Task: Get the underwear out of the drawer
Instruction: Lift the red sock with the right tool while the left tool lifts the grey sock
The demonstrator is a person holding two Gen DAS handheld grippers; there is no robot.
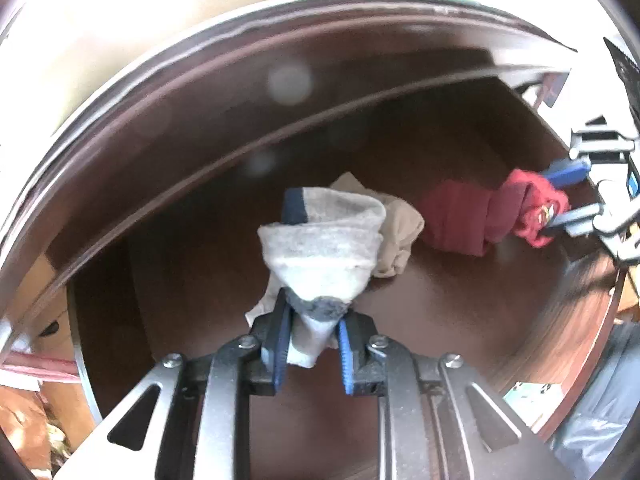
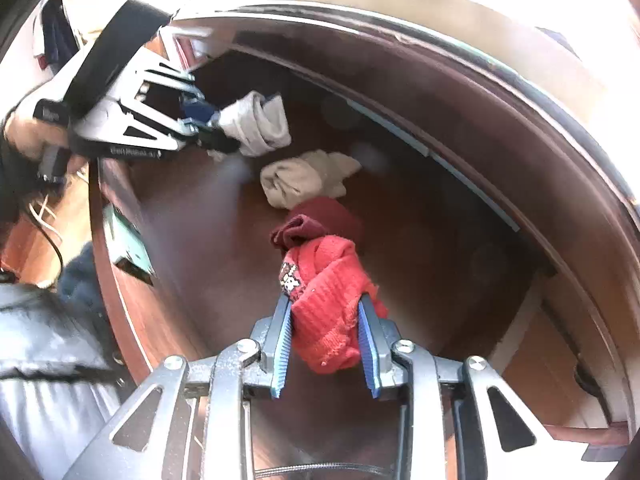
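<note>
Left gripper (image 1: 312,330) is pinching a grey sock (image 1: 320,248) w/ navy cuff, hanging it above the drawer (image 1: 420,320) floor. Right gripper (image 2: 326,330) is clamping a red sock (image 2: 328,312). Beige bundle (image 2: 304,180) & maroon piece (image 2: 320,220) are lying inside, just beside each other.

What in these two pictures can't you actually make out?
- Left wrist view: how the dark red folded garment ends; the bright red knitted cloth covers its right end.
- Right wrist view: the small pattern on that cloth is too small and blurred.
- Both views: the brown wooden drawer is cut off by the picture edges.
</note>
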